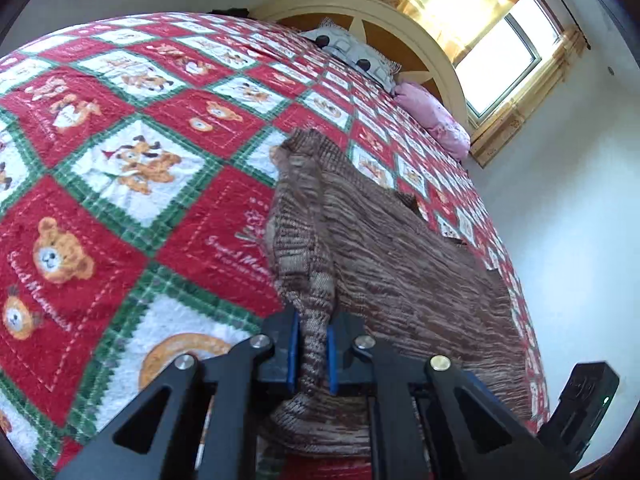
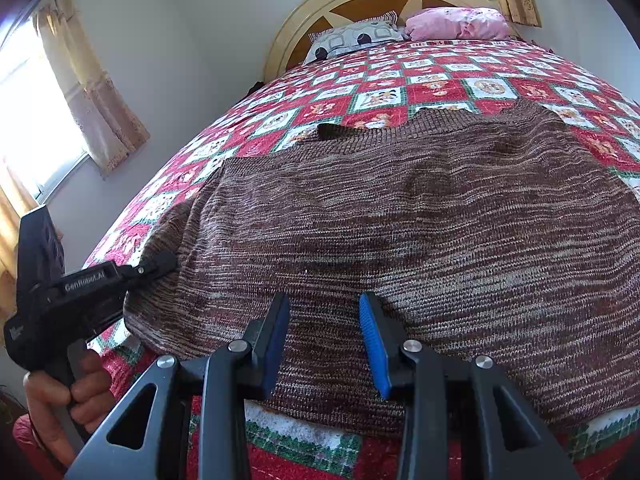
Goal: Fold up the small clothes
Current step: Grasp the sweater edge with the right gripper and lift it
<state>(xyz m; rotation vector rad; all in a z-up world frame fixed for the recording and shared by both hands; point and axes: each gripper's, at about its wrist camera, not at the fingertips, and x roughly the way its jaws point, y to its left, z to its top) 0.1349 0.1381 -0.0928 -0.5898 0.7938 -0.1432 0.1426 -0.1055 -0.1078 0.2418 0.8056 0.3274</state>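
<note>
— Jaws on my left gripper (image 1: 312, 344) are pinching a bunched fold of the brown knit sweater (image 2: 400, 216). Yours?

— Right gripper (image 2: 324, 340) stands spread over the sweater's near hem, gripping nothing. It covers the quilt (image 1: 132, 184) mid-frame; its far right side is cut off, and my left fingertips are buried in knit.

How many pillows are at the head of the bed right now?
2: a grey patterned pillow against the headboard, and a pink pillow beside it on the window side. Others could be hidden under the quilt.
</note>
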